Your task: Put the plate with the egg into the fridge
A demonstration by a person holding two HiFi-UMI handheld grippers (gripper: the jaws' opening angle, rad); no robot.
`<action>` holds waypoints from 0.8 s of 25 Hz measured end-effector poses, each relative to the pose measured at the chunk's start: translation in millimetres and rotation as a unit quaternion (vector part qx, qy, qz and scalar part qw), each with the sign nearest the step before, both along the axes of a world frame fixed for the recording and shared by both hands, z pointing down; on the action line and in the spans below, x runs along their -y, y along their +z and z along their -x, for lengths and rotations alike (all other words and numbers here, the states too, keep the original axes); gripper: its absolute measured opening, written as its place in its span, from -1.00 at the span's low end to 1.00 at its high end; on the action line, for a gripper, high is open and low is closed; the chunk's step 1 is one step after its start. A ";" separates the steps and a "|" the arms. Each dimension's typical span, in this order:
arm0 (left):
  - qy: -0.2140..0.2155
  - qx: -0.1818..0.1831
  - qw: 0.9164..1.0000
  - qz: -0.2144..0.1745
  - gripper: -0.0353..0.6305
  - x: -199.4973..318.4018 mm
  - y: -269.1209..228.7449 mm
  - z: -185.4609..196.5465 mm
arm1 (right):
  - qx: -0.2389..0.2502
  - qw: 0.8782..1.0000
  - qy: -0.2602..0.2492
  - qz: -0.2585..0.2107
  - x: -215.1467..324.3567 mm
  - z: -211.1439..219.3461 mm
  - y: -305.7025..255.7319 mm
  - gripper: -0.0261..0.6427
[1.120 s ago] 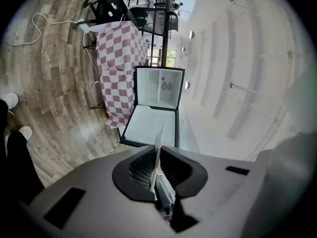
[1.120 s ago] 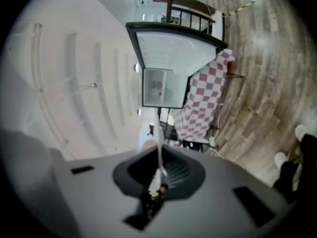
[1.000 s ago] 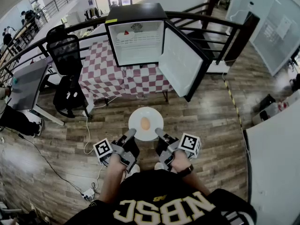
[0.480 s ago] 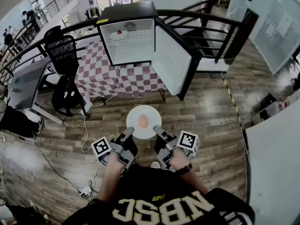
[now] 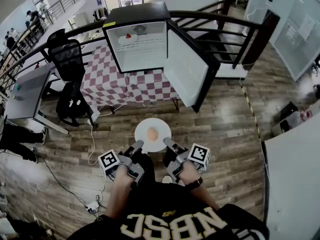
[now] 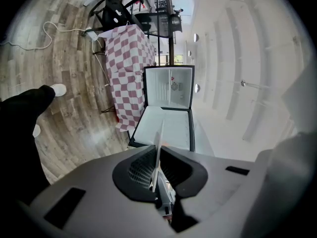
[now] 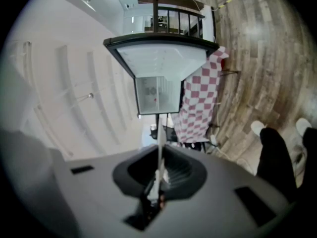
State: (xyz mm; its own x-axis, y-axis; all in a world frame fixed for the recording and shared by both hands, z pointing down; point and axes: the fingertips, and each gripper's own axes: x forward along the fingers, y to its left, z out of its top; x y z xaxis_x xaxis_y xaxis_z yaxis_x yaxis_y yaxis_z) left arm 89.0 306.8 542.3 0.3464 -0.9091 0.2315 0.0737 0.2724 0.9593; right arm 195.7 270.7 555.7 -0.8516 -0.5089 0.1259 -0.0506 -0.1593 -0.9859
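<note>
1. Left gripper [image 5: 137, 145] and right gripper [image 5: 166, 143] had jaws clamped on opposite rims of the round white plate [image 5: 143, 128], carried over the wooden floor [image 5: 225, 129]. Thin-edge pinches could slip.
2. Brown egg [image 5: 152, 133] lay loose mid-plate. Any tilt could roll it off.
3. White cable [image 5: 93, 141] on the floor: trip risk.
4. Open black mini fridge [image 5: 137, 46] sat well apart on the red-checked surface [image 5: 120, 84]. The plate could clip its door [image 5: 186, 69].

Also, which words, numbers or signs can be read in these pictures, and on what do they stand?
"NBSC": large pale letters on the black shirt, warped, so uncertain.
Small gold print above those letters: too blurred.
Round label inside the fridge: too small to read.
Square markers on the left gripper and right gripper: patterns, no words.
</note>
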 end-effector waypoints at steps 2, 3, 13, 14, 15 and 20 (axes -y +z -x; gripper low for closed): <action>0.005 -0.011 1.000 0.015 -0.78 12.2 11.5 3.4 | 0.002 1.000 0.015 0.002 12.2 2.1 9.0 -0.83; 0.010 -0.014 1.000 0.019 -0.78 20.7 16.0 6.9 | 0.002 1.000 0.024 0.001 19.7 4.5 14.2 -0.83; 0.046 -0.026 0.999 -0.002 -0.78 144.3 27.7 71.9 | -0.041 0.997 0.059 -0.001 134.7 67.4 32.0 -0.83; 0.047 -0.032 0.998 -0.006 -0.78 157.7 26.5 80.8 | -0.046 0.997 0.058 -0.005 148.4 76.2 30.0 -0.83; 0.049 -0.035 0.998 -0.008 -0.78 171.6 26.1 90.7 | -0.052 0.997 0.057 -0.007 162.3 86.0 28.7 -0.83; 0.060 -0.035 0.998 -0.006 -0.78 236.4 33.5 138.5 | -0.083 0.995 0.054 -0.010 225.4 133.2 31.1 -0.83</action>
State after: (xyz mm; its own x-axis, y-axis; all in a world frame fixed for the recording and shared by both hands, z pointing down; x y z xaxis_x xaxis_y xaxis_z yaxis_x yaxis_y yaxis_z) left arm -49.5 70.3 575.8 0.4684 -0.8624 0.1921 0.1076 0.2715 0.9564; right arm 62.6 45.3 586.8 -0.7596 -0.6009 0.2489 -0.1966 -0.1527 -0.9685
